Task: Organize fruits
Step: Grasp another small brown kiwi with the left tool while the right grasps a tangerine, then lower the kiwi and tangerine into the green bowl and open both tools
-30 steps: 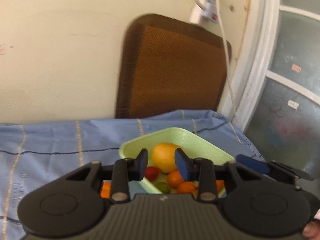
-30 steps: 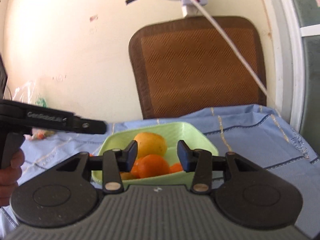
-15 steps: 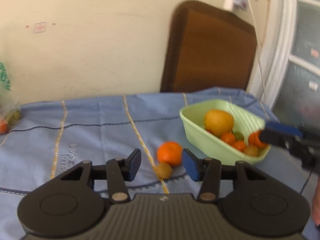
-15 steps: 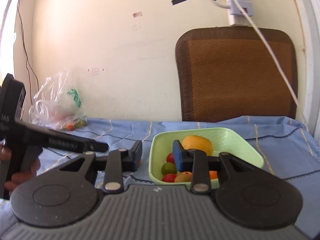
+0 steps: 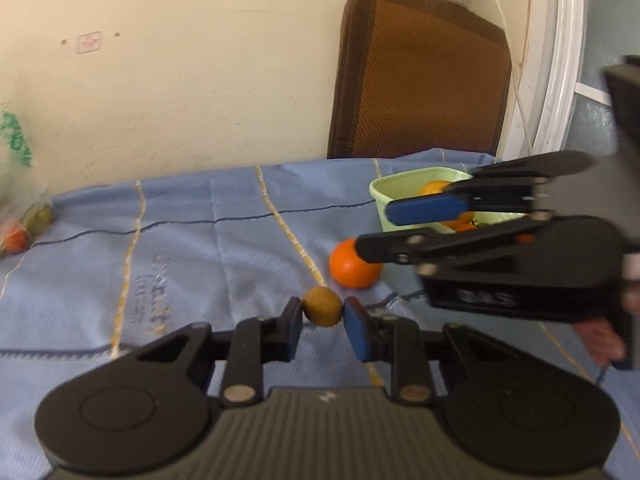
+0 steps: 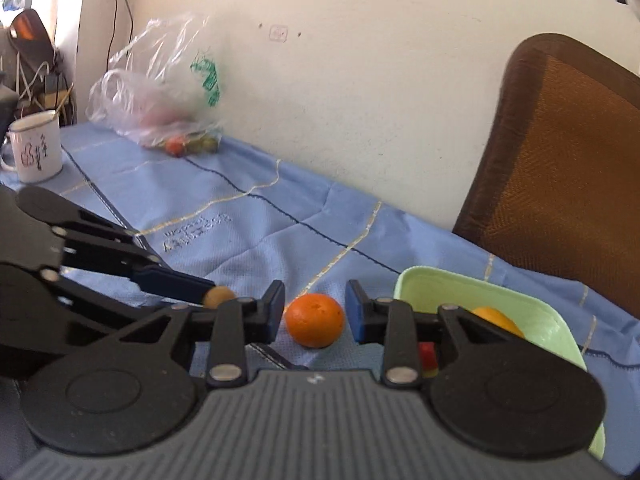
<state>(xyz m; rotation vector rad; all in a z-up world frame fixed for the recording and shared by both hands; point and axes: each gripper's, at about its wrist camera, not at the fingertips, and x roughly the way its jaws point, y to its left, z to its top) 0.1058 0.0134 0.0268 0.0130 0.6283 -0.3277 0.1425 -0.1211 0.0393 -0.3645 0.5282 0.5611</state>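
Note:
A small brown kiwi-like fruit [image 5: 322,306] lies on the blue tablecloth [image 5: 180,248] between the pads of my left gripper [image 5: 322,320], which closes around it and seems to touch it on both sides; it also shows in the right wrist view [image 6: 218,296]. An orange [image 6: 315,320] lies on the cloth between the open fingers of my right gripper [image 6: 315,314], with gaps on both sides; it also shows in the left wrist view [image 5: 352,266]. A light green basket [image 6: 536,312] at the right holds a yellow fruit [image 6: 498,320] and several small fruits.
A clear plastic bag [image 6: 160,92] with small fruits lies at the back by the wall. A white mug [image 6: 34,148] stands at the far left. A brown chair back [image 6: 560,180] rises behind the table on the right.
Both grippers swung left away from the basket and came down. The left one now frames the small brown fruit, the right one the orange.

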